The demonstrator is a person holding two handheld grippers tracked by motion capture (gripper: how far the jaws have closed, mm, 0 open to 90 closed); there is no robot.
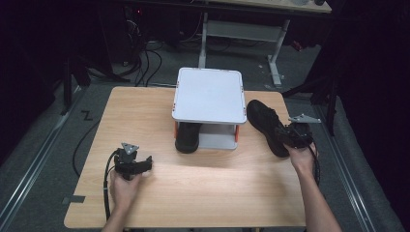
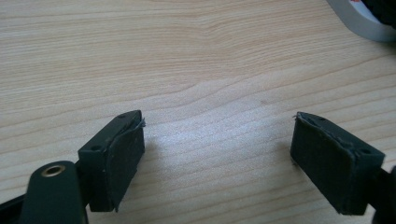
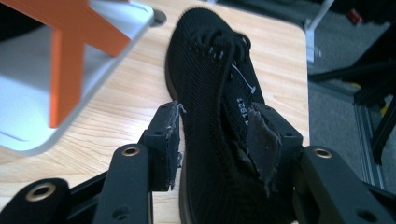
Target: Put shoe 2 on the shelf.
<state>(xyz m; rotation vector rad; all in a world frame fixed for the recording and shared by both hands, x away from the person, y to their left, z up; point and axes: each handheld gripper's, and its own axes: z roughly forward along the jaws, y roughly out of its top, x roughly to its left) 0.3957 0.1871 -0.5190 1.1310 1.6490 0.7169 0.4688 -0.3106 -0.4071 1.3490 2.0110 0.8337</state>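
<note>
The landmark here is the white two-tier rack with orange corner posts [image 1: 209,96] standing toward the far side of the pale wooden worktop [image 1: 193,188]. To the right of the rack lies a black knit lace-up shoe [image 1: 265,124], sole down, its toe toward the far edge; a second black shoe [image 1: 187,137] already sits under the rack's top shelf, toe poking out at the front left. The right gripper [image 3: 215,144] has its jaws on the heel end of the loose shoe, one outside the side wall and the other inside the collar, pinching that wall (the pads look pressed against the fabric). The left gripper [image 2: 217,154], well in front of the rack and to its left, rests low over bare wood with jaws spread and nothing between them. The step in hand looks like grasping the second shoe; next it would need lifting and swinging toward the rack, toe first, into the free space beside its mate.
</note>
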